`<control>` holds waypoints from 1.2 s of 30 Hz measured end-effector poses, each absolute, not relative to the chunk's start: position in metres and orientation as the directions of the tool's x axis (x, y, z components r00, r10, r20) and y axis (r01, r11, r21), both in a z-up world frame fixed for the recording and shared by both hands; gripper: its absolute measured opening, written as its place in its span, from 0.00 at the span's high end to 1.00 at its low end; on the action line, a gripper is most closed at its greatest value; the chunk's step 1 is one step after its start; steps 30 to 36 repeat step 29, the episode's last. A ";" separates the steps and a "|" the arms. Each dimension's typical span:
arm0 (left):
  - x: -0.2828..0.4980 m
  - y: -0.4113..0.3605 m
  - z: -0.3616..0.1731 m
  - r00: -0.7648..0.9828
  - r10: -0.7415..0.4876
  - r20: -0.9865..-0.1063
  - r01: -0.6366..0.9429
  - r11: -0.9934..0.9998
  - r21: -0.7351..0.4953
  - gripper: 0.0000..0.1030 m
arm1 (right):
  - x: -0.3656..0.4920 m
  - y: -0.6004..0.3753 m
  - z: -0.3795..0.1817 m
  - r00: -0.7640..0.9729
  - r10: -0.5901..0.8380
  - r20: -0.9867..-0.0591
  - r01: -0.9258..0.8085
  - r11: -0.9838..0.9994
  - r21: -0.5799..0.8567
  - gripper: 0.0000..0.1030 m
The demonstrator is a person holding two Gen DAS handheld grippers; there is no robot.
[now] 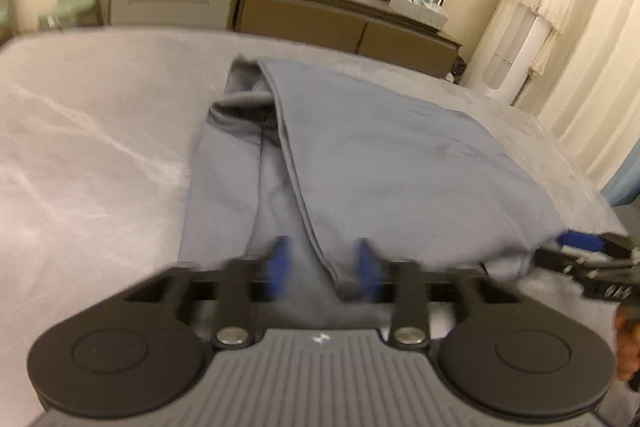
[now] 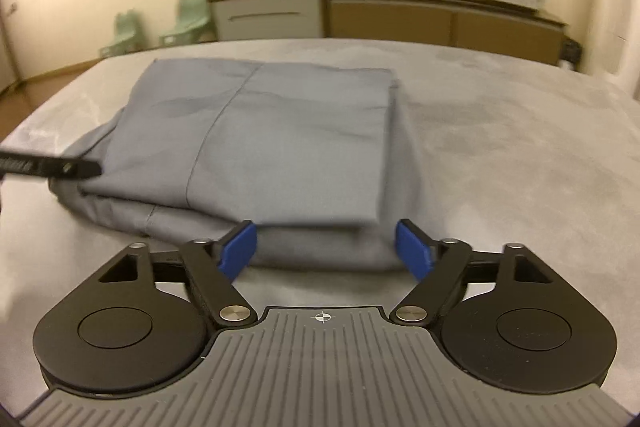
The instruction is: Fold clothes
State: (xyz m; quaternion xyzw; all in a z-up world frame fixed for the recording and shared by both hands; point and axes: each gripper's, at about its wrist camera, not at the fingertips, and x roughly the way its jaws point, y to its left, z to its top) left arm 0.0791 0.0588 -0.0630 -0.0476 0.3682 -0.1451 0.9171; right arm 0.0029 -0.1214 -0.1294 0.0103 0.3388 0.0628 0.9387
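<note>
While left gripper (image 1: 322, 269) gapes, folded garment (image 1: 360, 155) rests (table (image 1: 80, 147)).

A grey table (image 2: 520, 155) with a soft, suede-like top carries everything. One folded blue-grey garment (image 2: 280, 131) lies flat on it, left of the middle.

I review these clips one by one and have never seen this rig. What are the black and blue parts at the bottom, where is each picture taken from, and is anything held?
No robot here: a person carries a hand-held gripper in each hand, with a camera on each looking along its blue fingers. One picture looks out from the left hand-held gripper, the other from the right hand-held gripper. A folded grey-blue garment lies on the grey table. Both sets of jaws stand open at its near edge, so nothing is held. A sideboard stands behind.
</note>
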 end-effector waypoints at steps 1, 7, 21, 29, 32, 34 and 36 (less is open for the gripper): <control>0.067 0.052 -0.061 0.698 -0.294 -0.653 0.241 0.955 -0.173 0.12 | -0.007 -0.123 -0.126 0.770 0.135 -0.623 -0.116 0.991 0.070 0.09; 0.032 -0.003 -0.059 0.654 -0.291 -0.698 0.302 0.947 -0.113 0.08 | -0.046 -0.125 -0.119 0.782 0.084 -0.618 -0.068 0.996 0.049 0.03; -0.013 -0.032 -0.045 0.679 -0.232 -0.696 0.205 0.971 -0.124 0.00 | -0.059 -0.127 -0.111 0.802 0.052 -0.595 -0.038 0.999 0.036 0.02; -0.032 -0.028 -0.041 0.714 -0.188 -0.675 0.111 0.982 -0.156 0.00 | -0.061 -0.126 -0.115 0.798 0.057 -0.600 -0.045 0.998 0.035 0.02; -0.032 -0.028 -0.041 0.714 -0.188 -0.675 0.111 0.982 -0.156 0.00 | -0.061 -0.126 -0.115 0.798 0.057 -0.600 -0.045 0.998 0.035 0.02; -0.032 -0.028 -0.041 0.714 -0.188 -0.675 0.111 0.982 -0.156 0.00 | -0.061 -0.126 -0.115 0.798 0.057 -0.600 -0.045 0.998 0.035 0.02; -0.032 -0.028 -0.041 0.714 -0.188 -0.675 0.111 0.982 -0.156 0.00 | -0.061 -0.126 -0.115 0.798 0.057 -0.600 -0.045 0.998 0.035 0.02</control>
